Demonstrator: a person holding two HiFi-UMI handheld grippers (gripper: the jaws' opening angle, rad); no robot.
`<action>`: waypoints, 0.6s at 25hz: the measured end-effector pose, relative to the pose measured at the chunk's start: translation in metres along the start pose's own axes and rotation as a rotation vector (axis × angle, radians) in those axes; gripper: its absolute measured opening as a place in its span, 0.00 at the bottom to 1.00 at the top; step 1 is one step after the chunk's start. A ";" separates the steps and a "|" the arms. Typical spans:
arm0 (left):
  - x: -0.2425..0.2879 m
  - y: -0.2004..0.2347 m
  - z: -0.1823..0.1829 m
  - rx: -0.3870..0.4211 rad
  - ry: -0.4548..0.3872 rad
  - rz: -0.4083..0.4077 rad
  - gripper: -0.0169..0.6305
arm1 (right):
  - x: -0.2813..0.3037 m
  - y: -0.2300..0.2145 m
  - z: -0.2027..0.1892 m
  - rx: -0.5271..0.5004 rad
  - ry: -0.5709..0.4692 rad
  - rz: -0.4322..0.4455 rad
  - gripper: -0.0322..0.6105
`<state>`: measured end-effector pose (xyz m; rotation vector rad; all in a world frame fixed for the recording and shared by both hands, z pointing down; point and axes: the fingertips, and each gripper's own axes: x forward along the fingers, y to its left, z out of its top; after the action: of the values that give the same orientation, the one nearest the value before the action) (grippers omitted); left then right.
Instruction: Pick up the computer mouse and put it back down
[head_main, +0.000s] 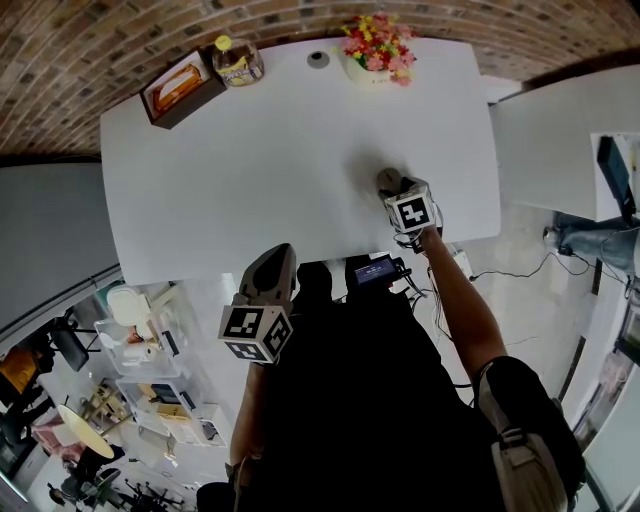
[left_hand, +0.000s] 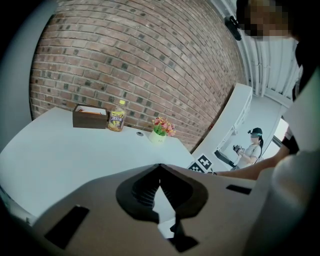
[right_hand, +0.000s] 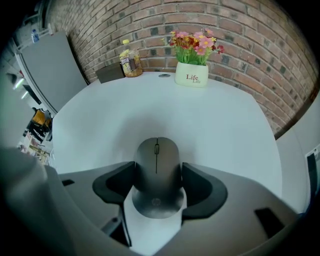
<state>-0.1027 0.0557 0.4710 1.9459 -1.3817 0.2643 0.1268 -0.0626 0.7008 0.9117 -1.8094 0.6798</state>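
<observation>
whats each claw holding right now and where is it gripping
The right claw holds the computer mouse by its two long sides, mid-body. The left claw holds nothing.

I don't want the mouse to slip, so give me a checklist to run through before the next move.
1. Grip: ok, the right claw has its pads against both sides of the computer mouse.
2. Lift: cannot tell whether the mouse is off the table.
3. Set-down room: ok, the flower pot stands at the far edge, well behind the mouse.
4. Other hand: ok, the left claw is shut, empty and apart from the mouse.
</observation>
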 end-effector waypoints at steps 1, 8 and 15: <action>0.000 0.000 0.000 0.001 -0.001 -0.001 0.05 | 0.000 0.001 -0.001 0.003 0.003 0.001 0.53; -0.005 0.004 0.000 0.003 0.000 0.004 0.05 | 0.001 0.001 0.002 -0.009 -0.011 0.005 0.52; -0.008 0.004 0.000 0.013 -0.008 0.003 0.05 | -0.002 0.002 -0.001 -0.003 -0.002 0.020 0.60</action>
<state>-0.1092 0.0607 0.4684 1.9576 -1.3912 0.2673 0.1262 -0.0599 0.6991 0.8933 -1.8228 0.6893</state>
